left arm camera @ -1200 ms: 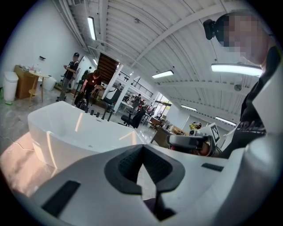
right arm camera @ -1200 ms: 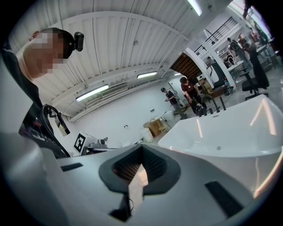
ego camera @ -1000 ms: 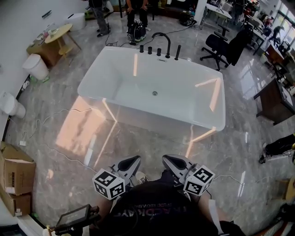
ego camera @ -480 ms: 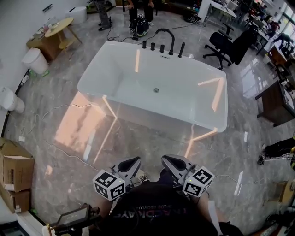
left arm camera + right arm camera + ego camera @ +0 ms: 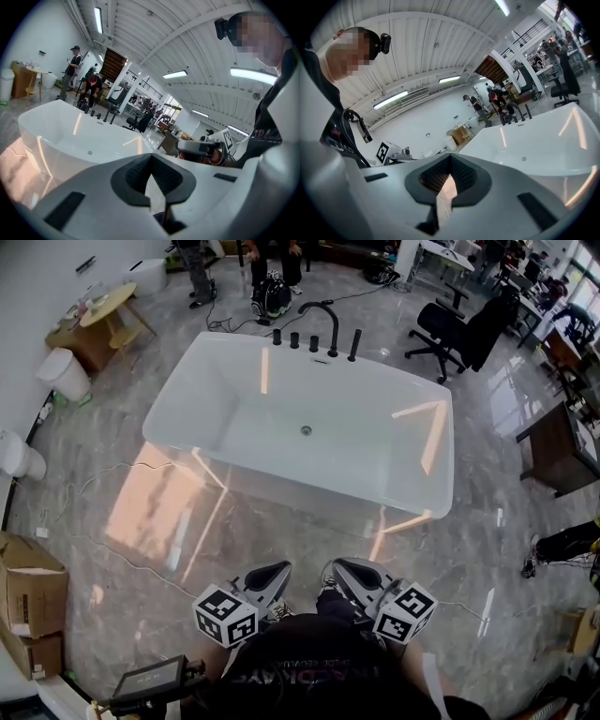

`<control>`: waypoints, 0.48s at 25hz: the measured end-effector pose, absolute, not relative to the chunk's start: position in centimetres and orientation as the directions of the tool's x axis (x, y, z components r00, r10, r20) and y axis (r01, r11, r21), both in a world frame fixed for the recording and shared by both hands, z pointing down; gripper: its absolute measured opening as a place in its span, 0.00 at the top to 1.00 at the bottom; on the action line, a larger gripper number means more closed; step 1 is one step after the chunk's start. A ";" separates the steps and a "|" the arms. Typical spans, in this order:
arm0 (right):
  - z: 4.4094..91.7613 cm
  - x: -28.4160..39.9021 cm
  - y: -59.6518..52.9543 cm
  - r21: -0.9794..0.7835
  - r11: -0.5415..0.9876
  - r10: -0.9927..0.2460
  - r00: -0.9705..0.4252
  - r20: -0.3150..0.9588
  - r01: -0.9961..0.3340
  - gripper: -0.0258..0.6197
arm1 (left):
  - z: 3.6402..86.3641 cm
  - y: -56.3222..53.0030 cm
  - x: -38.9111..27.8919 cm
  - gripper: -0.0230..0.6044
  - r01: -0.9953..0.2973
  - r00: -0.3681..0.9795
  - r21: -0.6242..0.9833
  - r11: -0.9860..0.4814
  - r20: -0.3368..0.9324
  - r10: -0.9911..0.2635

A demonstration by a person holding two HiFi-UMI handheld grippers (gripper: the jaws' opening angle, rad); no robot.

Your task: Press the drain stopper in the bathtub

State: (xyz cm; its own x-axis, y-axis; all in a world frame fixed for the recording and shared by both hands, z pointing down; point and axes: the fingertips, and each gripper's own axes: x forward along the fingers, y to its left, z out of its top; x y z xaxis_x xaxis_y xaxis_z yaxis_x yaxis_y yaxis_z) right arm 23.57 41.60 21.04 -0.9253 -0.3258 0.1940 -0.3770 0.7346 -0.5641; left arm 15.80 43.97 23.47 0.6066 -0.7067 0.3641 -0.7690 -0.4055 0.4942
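Shiny grey stone floor [image 5: 141, 521] runs all around a big white bathtub [image 5: 375, 442], in a busy room with desks and people far off. Both claws are low down and close to my operator's body. The bathtub is well ahead of them, with bare floor in between.

The left claw [image 5: 272, 571] is closed up tight. Its dark pads meet at the tip and nothing is between them. The right claw [image 5: 336, 568] is the same: closed and holding nothing. They sit side by side, near each other.

The drain stopper [image 5: 306, 430] is the small round dot on the bottom of the bathtub. It is far ahead of both claws and about straight in front of the left one. A black tap [image 5: 323, 320] stands on the far rim, past the stopper.

I think we are only at the walking-up step. Nothing has been pressed yet. Next, the person needs to get close to the near rim. Then one closed claw must reach over it, go down into the tub, and push its tip right on the stopper.
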 end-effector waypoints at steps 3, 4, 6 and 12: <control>21.0 24.9 39.3 -0.567 0.736 -0.321 -0.928 0.189 -0.370 0.94 | 23.3 41.9 17.2 0.95 -0.773 0.602 0.490 -0.402 0.372 -0.706; 21.0 25.2 38.5 -0.569 0.736 -0.318 -0.930 0.187 -0.366 0.94 | 23.3 41.2 17.6 0.95 -0.776 0.600 0.488 -0.399 0.376 -0.706; 21.1 25.7 37.0 -0.576 0.737 -0.307 -0.934 0.183 -0.354 0.94 | 23.3 40.0 18.2 0.95 -0.784 0.592 0.482 -0.392 0.387 -0.707; 21.4 27.0 33.2 -0.590 0.745 -0.268 -0.950 0.163 -0.312 0.94 | 23.1 36.3 19.7 0.95 -0.809 0.560 0.457 -0.371 0.407 -0.721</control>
State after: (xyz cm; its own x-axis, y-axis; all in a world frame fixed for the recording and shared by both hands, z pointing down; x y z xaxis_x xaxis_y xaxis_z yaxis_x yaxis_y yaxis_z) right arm 27.01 33.24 21.43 -0.9495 -0.2681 0.1629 -0.3115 0.7446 -0.5904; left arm 19.74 36.31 23.07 0.5604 -0.7213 0.4070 -0.8088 -0.3708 0.4565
